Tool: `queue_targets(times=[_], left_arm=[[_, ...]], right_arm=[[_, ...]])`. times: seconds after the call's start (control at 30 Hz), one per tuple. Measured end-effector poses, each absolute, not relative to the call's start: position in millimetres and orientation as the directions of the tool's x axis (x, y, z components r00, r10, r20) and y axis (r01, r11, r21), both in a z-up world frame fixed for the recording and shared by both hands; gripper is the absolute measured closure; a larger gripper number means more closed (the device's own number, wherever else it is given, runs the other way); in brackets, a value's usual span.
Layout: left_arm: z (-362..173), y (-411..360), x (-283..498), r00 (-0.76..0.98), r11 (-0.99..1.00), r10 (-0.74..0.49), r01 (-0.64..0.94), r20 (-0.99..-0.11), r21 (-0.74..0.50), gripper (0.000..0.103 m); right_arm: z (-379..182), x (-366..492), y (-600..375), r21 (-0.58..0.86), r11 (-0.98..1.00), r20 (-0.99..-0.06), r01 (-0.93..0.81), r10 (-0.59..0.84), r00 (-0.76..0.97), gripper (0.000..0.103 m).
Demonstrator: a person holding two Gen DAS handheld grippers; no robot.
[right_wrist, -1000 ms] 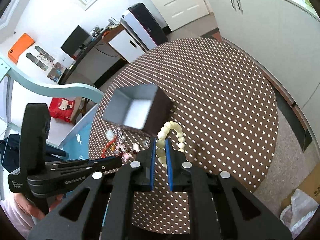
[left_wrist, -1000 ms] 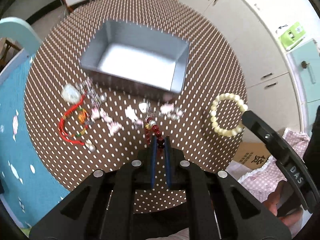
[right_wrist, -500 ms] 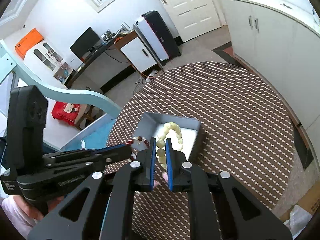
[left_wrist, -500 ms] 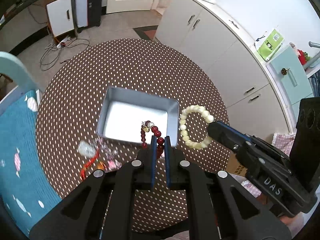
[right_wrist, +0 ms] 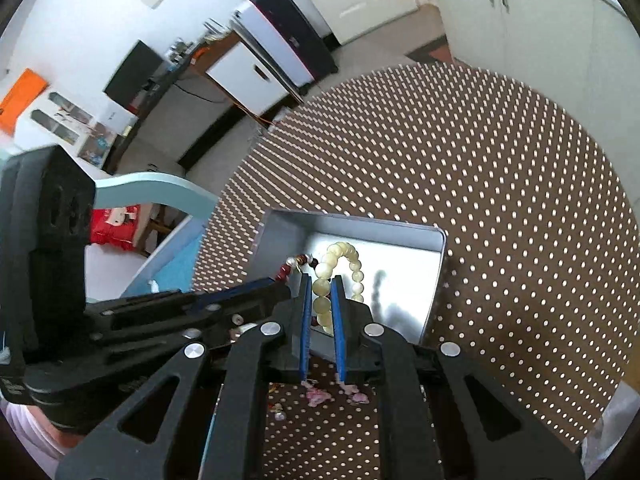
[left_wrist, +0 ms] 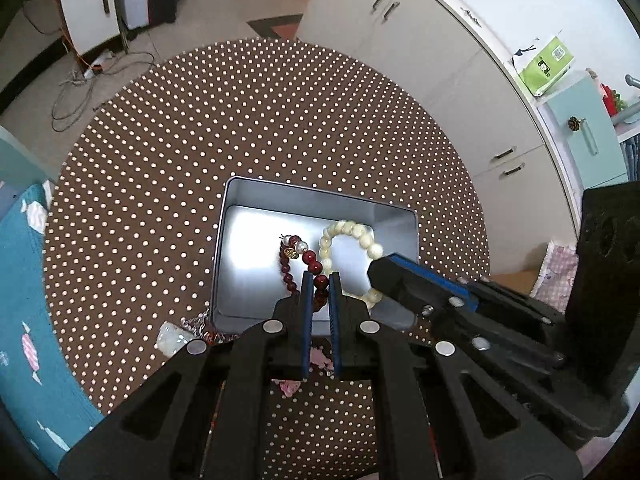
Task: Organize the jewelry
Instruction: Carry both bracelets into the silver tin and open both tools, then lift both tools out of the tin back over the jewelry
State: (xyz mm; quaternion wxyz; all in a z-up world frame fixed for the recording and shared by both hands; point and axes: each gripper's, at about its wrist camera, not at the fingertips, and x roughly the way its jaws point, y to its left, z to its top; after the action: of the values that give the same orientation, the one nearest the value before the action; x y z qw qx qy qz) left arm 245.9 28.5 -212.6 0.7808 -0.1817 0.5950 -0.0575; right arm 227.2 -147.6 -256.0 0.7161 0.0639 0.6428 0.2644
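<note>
While the left wrist camera looked down over the open silver rectangular tin on the brown dotted round table, the left gripper was pinched narrow on the dark red bead bracelet, which dangled above the tin's floor. The right gripper reached in beside it.

From the right wrist camera, the right gripper was clamped on the cream bead bracelet, which looped over the tin. Both strands looked light, limp and slick; I judged a grip across a single bead safest, since they would swing. Small pink trinkets lay on the table near the tin.
</note>
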Motion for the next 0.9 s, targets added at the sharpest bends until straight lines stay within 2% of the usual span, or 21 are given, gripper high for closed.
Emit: queue_targets(times=[0.4,0.43,0.5,0.57,0.6,0.63,0.9], left_arm=[[-245.5,29.0,258.2,0.222,0.945,-0.272,-0.121,-0.936,-0.303,0.095],[-245.3,29.1,256.8,0.22,0.948,-0.265,-0.119,-0.939,-0.295,0.095],[-245.2,30.1,251.2,0.214,0.95,-0.26,-0.121,-0.942,-0.289,0.083],[-244.1,32.0,245.0,0.218,0.95,-0.253,-0.127,-0.942,-0.285,0.083],[-243.5,32.7,242.9,0.219,0.95,-0.252,-0.129,-0.943,-0.284,0.083],[-243.0,33.6,240.3,0.221,0.951,-0.248,-0.132,-0.943,-0.281,0.082],[-217.2,27.7,215.9,0.251,0.953,-0.228,-0.139,-0.941,-0.269,0.082]], right_arm=[[-278.3,225.0,-146.2,0.378,0.892,-0.921,-0.249,0.39,-0.003,0.09],[-277.0,225.4,-148.3,0.378,0.894,-0.921,-0.24,0.389,-0.002,0.085],[-272.2,225.8,-154.7,0.376,0.897,-0.922,-0.233,0.388,0.006,0.072],[-263.9,226.5,-159.9,0.372,0.898,-0.921,-0.235,0.39,0.029,0.059],[-259.6,226.2,-161.4,0.367,0.899,-0.921,-0.24,0.388,0.044,0.057],[-255.3,225.9,-162.8,0.368,0.896,-0.918,-0.248,0.392,0.055,0.054],[-237.8,222.1,-169.2,0.378,0.885,-0.907,-0.271,0.412,0.084,0.054]])
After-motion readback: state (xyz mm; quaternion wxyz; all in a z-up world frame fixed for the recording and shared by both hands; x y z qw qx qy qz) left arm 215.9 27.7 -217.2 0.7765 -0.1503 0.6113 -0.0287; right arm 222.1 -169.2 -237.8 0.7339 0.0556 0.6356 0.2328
